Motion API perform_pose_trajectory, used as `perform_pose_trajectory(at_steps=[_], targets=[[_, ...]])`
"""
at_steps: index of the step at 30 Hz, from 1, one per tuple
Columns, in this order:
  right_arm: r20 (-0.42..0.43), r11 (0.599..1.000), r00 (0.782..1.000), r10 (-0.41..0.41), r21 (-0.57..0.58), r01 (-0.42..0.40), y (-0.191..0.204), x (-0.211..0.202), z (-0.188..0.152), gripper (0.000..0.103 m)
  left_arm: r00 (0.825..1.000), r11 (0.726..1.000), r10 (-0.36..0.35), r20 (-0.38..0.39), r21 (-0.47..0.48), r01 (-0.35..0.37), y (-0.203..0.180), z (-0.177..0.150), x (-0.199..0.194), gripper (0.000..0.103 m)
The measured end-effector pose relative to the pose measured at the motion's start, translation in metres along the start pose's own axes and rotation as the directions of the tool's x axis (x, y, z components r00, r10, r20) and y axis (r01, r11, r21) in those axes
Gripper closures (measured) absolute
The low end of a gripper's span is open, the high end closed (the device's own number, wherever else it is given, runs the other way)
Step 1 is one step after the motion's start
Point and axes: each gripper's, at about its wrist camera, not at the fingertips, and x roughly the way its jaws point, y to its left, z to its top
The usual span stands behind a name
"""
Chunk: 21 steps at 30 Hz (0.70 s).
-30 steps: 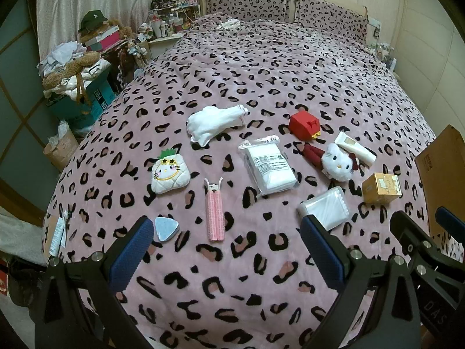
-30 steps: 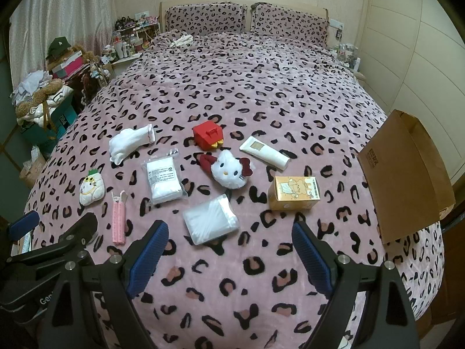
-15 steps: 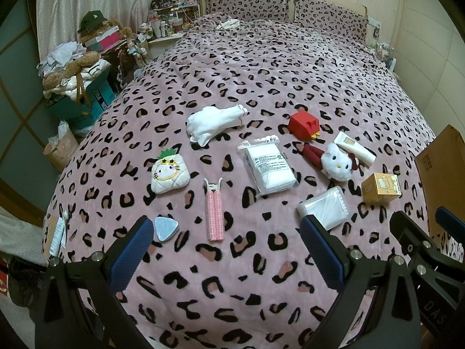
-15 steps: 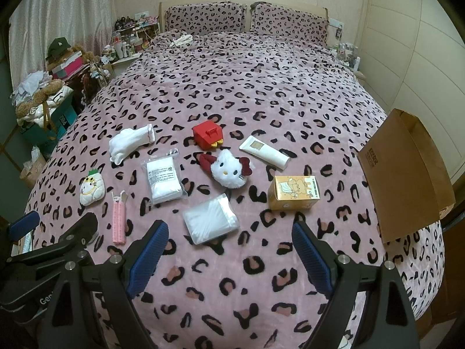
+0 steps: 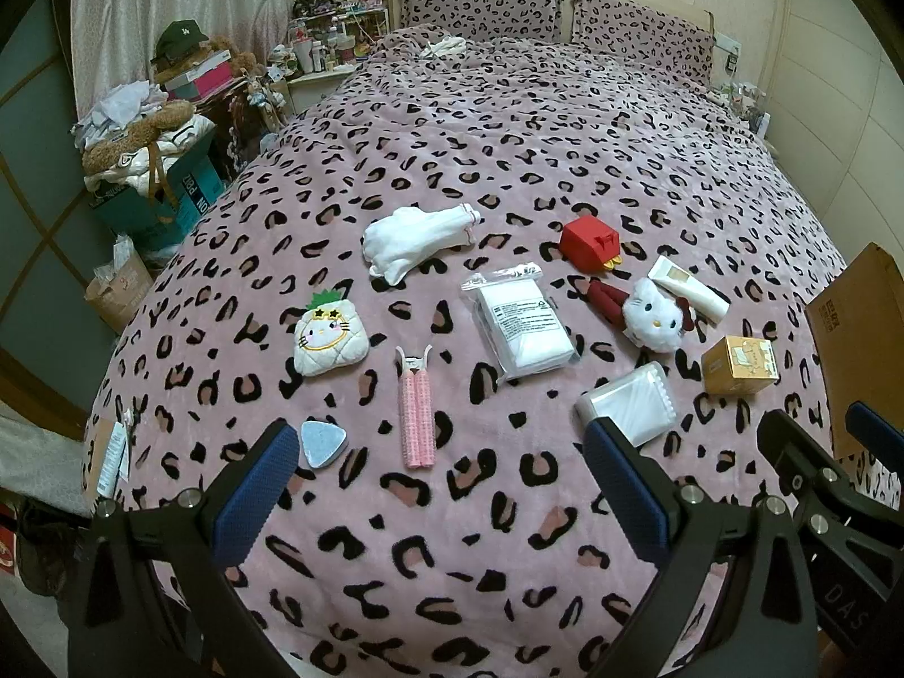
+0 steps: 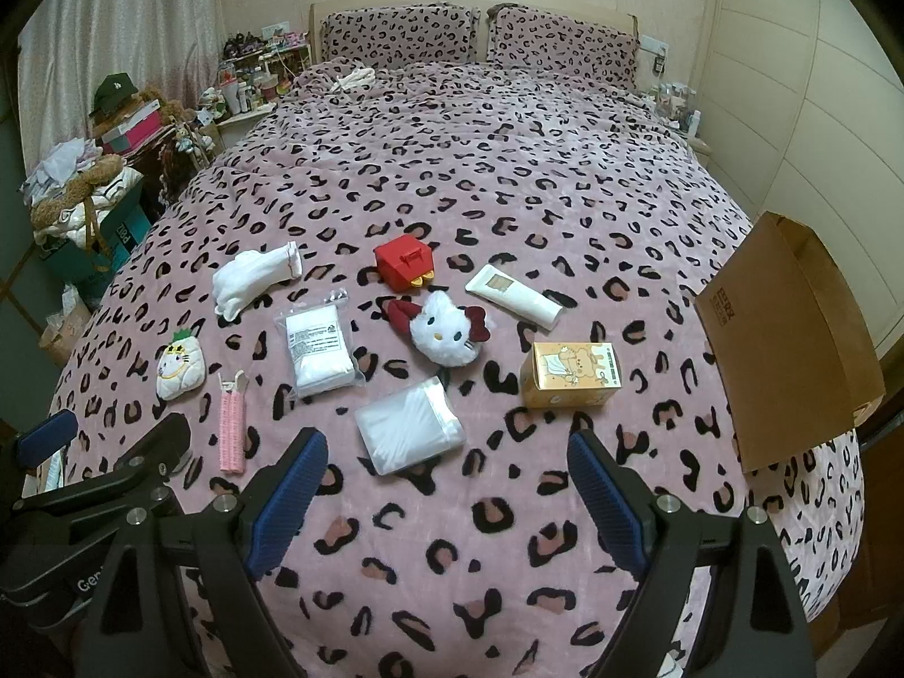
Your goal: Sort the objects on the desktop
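A brown paper bag (image 6: 791, 339) stands open at the bed's edge at 3 o'clock in the right wrist view; what it holds cannot be seen. The bed (image 6: 508, 169) wears a plush pink leopard-print blanket, and the things to sort lie spread on it.

From the left wrist view: a soft white glove (image 5: 412, 243) at 12 o'clock, a quilted pineapple-cat pouch (image 5: 330, 336) at 10, a ribbed pink clip (image 5: 417, 409) near centre, a grey rounded-triangle pad (image 5: 321, 442) just beside the left finger. A clear plastic packet of white cloth (image 5: 522, 325) lies at 1 o'clock, with a red plastic box (image 5: 590, 242) beyond it. A fluffy white cat plush (image 5: 652, 319) touches a smooth cream tube (image 5: 689, 288). A yellow printed carton (image 5: 740, 364) sits at 3 o'clock, a clear packet of cotton swabs (image 5: 627, 404) just beside the right finger.

The left hand-held gripper (image 5: 440, 503) hangs above the blanket with its fingers wide apart, holding nothing. The right hand-held gripper (image 6: 446, 500) is likewise spread wide and empty.
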Motion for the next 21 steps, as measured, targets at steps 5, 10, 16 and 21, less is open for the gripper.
perform_pose_trajectory(at_steps=[5,10,16,21], targets=[[0.000,1.000,1.000,0.000,0.002,0.000,-0.0005,0.0006,0.0003,0.014,1.000,1.000,0.000,-0.001,0.000,0.000,-0.0002,0.0004,0.0011,0.002],[0.000,1.000,1.000,0.000,0.003,0.000,-0.0006,-0.0002,0.0006,0.014,1.000,1.000,0.001,0.001,0.001,-0.001,-0.0005,0.0003,-0.0004,0.002],[0.001,1.000,1.000,-0.002,0.005,0.002,-0.0013,-0.0014,0.0011,0.014,1.000,1.000,0.003,0.002,0.002,-0.003,-0.0005,0.0002,-0.0018,0.002],[0.003,1.000,1.000,-0.005,0.005,0.005,-0.0011,-0.0028,0.0011,0.014,1.000,1.000,0.001,0.000,0.003,-0.001,-0.0007,0.0005,-0.0004,0.002]])
